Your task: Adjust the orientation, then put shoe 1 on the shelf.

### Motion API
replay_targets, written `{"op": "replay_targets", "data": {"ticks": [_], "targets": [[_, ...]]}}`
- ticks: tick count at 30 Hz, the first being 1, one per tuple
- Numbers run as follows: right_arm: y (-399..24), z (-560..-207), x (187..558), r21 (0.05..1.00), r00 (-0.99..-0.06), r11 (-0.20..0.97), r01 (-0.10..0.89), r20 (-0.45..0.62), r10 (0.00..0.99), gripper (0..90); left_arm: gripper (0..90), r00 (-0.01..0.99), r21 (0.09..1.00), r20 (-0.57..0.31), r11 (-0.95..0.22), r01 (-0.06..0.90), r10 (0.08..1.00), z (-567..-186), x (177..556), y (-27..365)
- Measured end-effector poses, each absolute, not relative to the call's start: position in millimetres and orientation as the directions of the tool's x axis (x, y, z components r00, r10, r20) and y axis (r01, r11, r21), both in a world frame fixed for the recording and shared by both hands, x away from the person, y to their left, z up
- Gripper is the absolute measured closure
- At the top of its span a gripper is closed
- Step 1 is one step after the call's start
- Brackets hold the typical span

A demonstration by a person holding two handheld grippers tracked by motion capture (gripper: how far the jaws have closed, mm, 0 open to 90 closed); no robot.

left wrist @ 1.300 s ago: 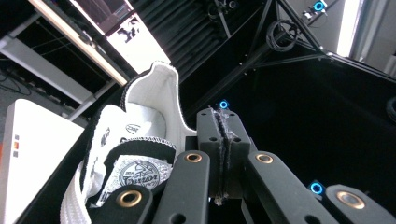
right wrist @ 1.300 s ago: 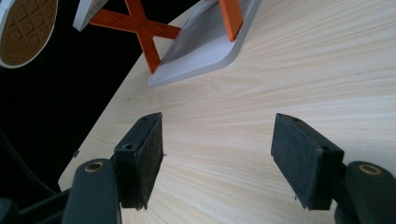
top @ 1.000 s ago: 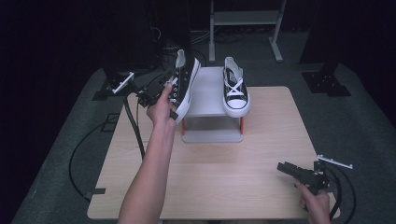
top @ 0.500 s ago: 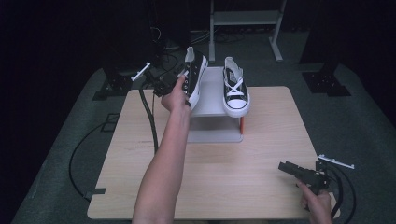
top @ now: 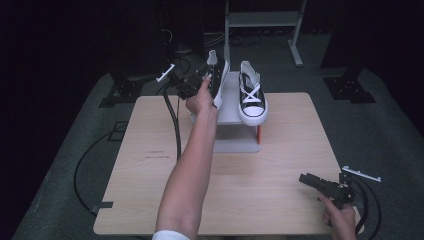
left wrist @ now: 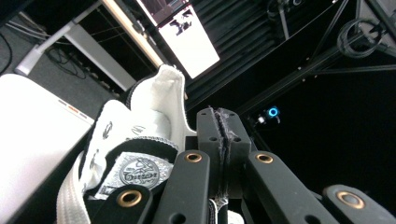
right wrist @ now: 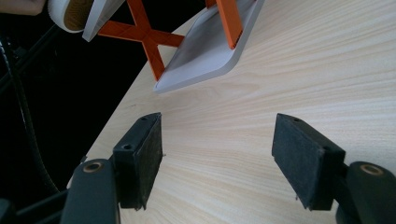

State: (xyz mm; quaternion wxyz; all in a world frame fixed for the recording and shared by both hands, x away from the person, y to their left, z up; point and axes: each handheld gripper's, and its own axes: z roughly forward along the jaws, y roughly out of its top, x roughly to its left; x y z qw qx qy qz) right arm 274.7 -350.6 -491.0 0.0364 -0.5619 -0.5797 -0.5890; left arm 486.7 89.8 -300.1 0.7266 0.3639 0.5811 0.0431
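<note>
Two black sneakers are at the grey stand point(top: 235, 117): one sneaker point(top: 251, 95) rests on top, the other sneaker point(top: 217, 80) is pinched in the left gripper point(top: 192, 85) jaws beside it. Right gripper point(top: 330, 187) jaws gape wide above the counter point(top: 280, 165).

Count: 2 shoes point(top: 218, 80) point(top: 251, 98); 1 rack point(top: 235, 131); 1 table point(top: 280, 190); 2 grippers point(top: 191, 83) point(top: 306, 178); 2 hands point(top: 201, 100) point(top: 341, 217).
</note>
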Motion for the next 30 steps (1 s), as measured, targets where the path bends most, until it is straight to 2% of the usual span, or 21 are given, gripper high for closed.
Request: {"op": "replay_targets", "data": {"ticks": [4, 6, 8, 10, 15, 19, 30], "targets": [[-350.4, -490.4, 272.2, 0.644, -0.370, -0.328, 0.691, 0.705, 0.605, 32.9, 89.3, 0.317, 0.582, -0.812, 0.715, 0.387, 0.490, -305.8, 492.4, 79.9], [-349.3, -489.9, 271.4, 0.647, -0.375, -0.323, 0.690, 0.702, 0.606, 32.9, 88.6, 0.321, 0.574, -0.819, 0.700, 0.426, 0.476, -310.4, 495.6, 76.2], [-347.6, -489.2, 270.0, 0.645, -0.375, -0.317, 0.695, 0.702, 0.605, 32.9, 88.5, 0.349, 0.567, -0.822, 0.707, 0.424, 0.450, -312.0, 493.5, 74.8], [-347.4, -490.3, 269.5, 0.649, -0.379, -0.313, 0.694, 0.698, 0.608, 32.9, 81.6, 0.360, 0.559, -0.827, 0.706, 0.435, 0.432, -308.9, 491.0, 74.6], [-346.7, -488.0, 268.6, 0.657, -0.382, -0.314, 0.685, 0.691, 0.613, 32.8, 74.1, 0.393, 0.581, -0.809, 0.694, 0.425, 0.437, -300.8, 483.0, 82.3], [-347.4, -486.1, 269.1, 0.667, -0.387, -0.309, 0.678, 0.681, 0.622, 32.6, 70.4, 0.429, 0.613, -0.784, 0.670, 0.419, 0.450, -294.3, 473.3, 90.7], [-343.3, -482.6, 273.3, 0.675, -0.394, -0.291, 0.678, 0.668, 0.632, 32.3, 60.7, 0.447, 0.621, -0.776, 0.665, 0.415, 0.446, -299.9, 449.0, 121.7]]}}
